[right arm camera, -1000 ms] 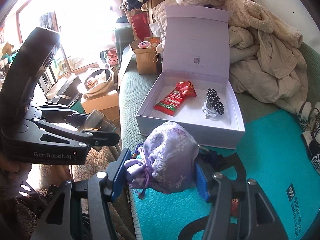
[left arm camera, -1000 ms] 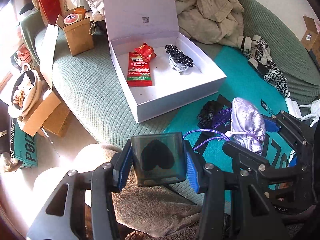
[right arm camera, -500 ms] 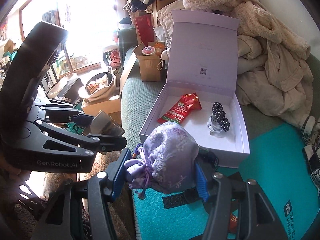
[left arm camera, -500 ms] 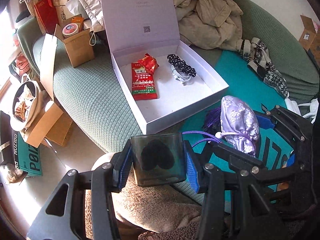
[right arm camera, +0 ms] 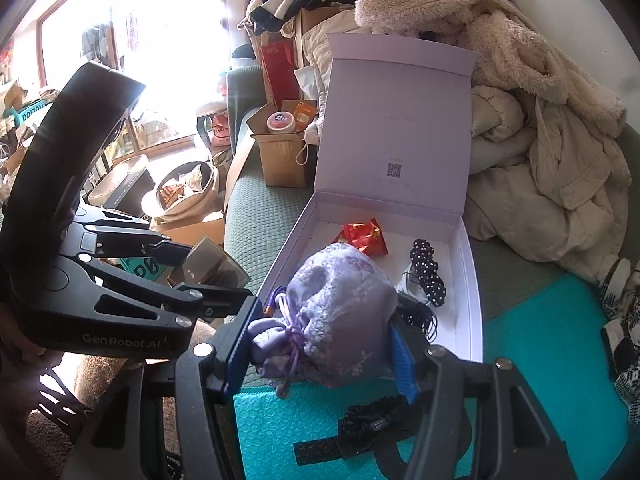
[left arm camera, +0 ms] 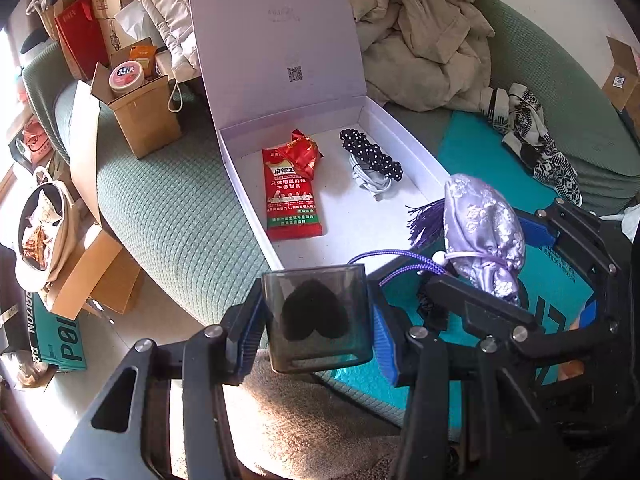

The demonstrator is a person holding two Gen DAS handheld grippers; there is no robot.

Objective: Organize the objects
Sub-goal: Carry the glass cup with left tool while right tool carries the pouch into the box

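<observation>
The left gripper (left arm camera: 317, 316) clamps a smoky translucent box (left arm camera: 317, 318); the right gripper (right arm camera: 322, 340) squeezes a lilac brocade pouch (right arm camera: 340, 316) at the near edge of the open white gift box (left arm camera: 352, 216).

A lived-in living room at home: a green sofa (left arm camera: 168, 216) runs across, coats (right arm camera: 540, 152) heaped at two o'clock, cardboard boxes (left arm camera: 140, 112) and a red bag (left arm camera: 80, 40) at ten o'clock, socks (left arm camera: 536, 136) at three o'clock, a bright window (right arm camera: 132, 60) at nine.
</observation>
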